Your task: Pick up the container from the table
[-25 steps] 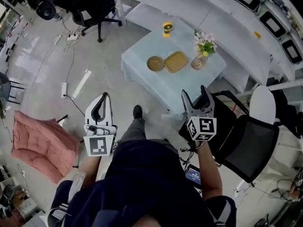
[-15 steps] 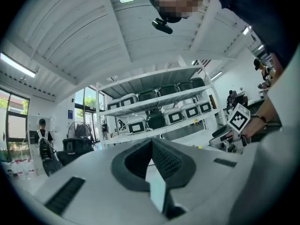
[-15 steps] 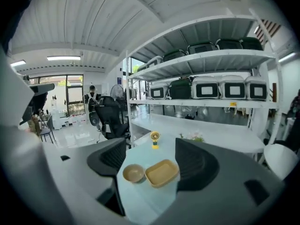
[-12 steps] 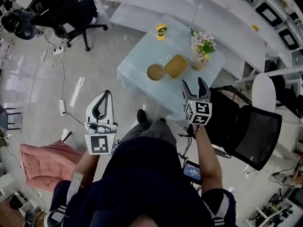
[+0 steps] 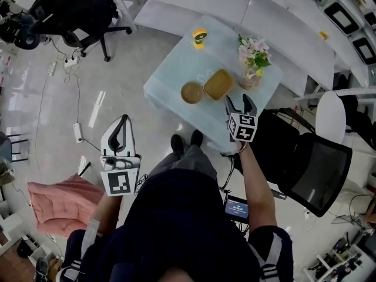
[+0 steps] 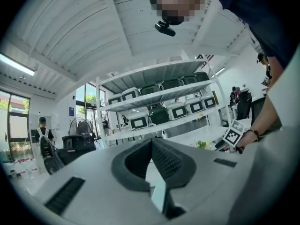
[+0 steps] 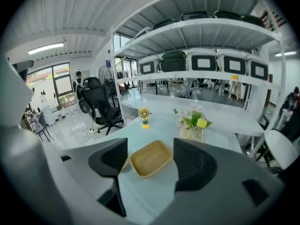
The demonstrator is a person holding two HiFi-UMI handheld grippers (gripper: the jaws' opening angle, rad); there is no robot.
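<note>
Approach: the right gripper (image 5: 239,101), fingers wide, just narrowing and empty, aims at the tan shallow rectangular container (image 5: 218,83) by the desk's (image 5: 176,69) near edge. Next, straddle its rim. The left gripper (image 5: 123,120) has its fingers closed.

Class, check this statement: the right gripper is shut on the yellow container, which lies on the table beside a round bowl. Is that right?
No. The right gripper is open: its jaws have just been closing slightly but stand apart, nothing between them. The yellow container lies untouched on the table ahead of them, beside the round bowl. The right gripper view shows this.
</note>
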